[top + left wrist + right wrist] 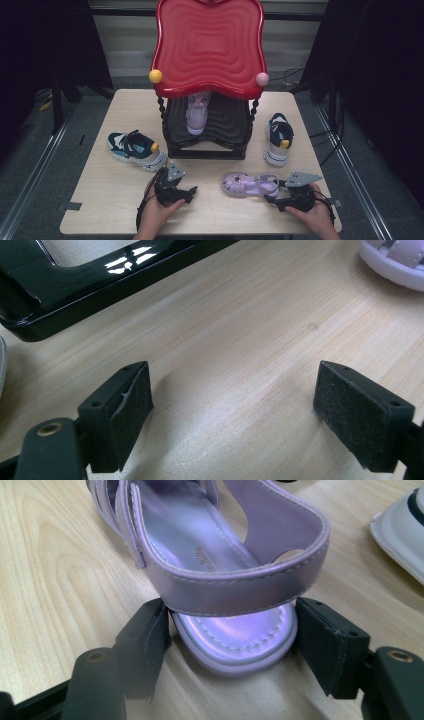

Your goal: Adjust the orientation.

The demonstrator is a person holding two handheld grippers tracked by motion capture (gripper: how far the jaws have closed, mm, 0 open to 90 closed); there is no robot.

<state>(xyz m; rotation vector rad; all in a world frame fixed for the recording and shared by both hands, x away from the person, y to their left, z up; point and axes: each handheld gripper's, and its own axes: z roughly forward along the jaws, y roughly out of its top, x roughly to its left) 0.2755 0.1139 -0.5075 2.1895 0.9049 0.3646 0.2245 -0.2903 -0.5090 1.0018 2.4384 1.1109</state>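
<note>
Right gripper view shows your right claw (232, 645) clamped on the heel of the lilac sandal (220, 580) lying on the worktop (60, 570); your left claw (232, 415) rests open, holding nothing.

Right gripper (272, 196) at heel of lilac sandal (250, 184) on table (100, 210); left gripper (192, 191) over bare wood, near navy sneaker (136, 149).

Bright overhead light, dark surroundings, glare on the black frame (75, 275).
</note>
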